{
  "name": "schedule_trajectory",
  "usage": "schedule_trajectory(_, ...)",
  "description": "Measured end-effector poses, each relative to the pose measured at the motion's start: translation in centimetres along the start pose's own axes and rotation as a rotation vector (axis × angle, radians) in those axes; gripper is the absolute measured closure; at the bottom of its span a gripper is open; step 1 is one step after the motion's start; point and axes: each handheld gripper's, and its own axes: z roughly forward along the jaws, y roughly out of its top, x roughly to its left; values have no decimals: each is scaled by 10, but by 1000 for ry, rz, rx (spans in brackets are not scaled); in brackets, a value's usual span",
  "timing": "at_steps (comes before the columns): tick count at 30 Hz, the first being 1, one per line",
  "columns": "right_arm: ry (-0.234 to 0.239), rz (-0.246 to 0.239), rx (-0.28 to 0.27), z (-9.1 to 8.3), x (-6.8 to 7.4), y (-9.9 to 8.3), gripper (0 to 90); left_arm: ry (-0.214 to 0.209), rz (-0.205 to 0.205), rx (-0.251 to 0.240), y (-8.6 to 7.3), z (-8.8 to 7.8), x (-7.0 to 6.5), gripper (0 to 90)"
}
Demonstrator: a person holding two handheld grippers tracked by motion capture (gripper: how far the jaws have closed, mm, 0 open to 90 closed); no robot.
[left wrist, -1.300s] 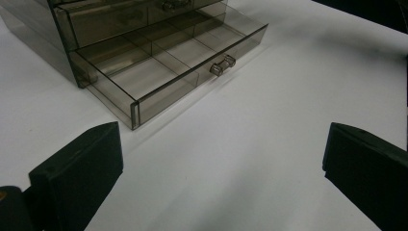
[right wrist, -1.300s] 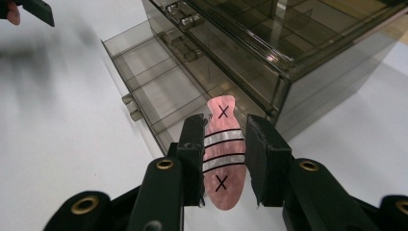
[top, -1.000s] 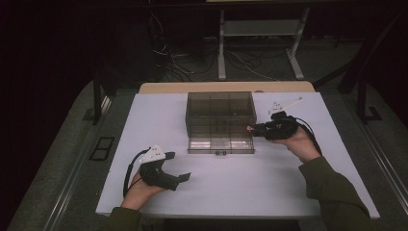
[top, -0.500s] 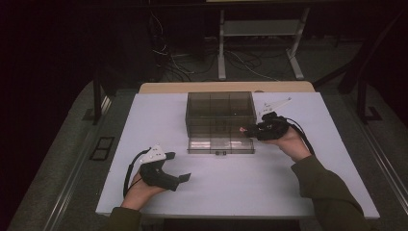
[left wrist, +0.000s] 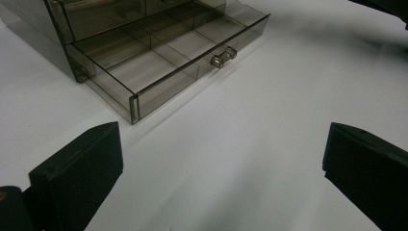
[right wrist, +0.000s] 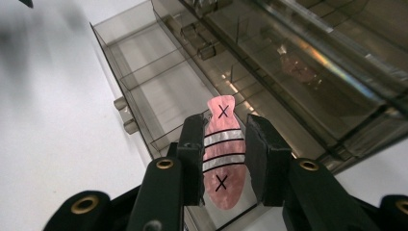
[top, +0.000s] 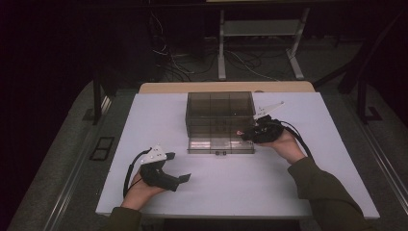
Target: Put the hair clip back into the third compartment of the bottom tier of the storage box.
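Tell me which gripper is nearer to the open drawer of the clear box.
Right. The right gripper holds a pink tag at the open drawer's right end; the left gripper rests on the table near the front-left, well apart.

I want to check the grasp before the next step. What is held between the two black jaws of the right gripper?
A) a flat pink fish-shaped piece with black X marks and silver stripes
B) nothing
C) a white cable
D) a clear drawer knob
A: in the right gripper view, the flat pink fish-shaped piece sits clamped between the right gripper jaws, above the open smoky transparent plastic drawer.
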Motion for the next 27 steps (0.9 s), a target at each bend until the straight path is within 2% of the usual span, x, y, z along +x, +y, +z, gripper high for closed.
schedule_trajectory(16, -20, -2, 47, 17, 2, -7, 677, -9, -1, -1, 0, 1, -1, 0)
schedule_trajectory(27, -18, -4, 86, 28, 4, -10, 672, -11, 1, 1, 0, 1, -1, 0)
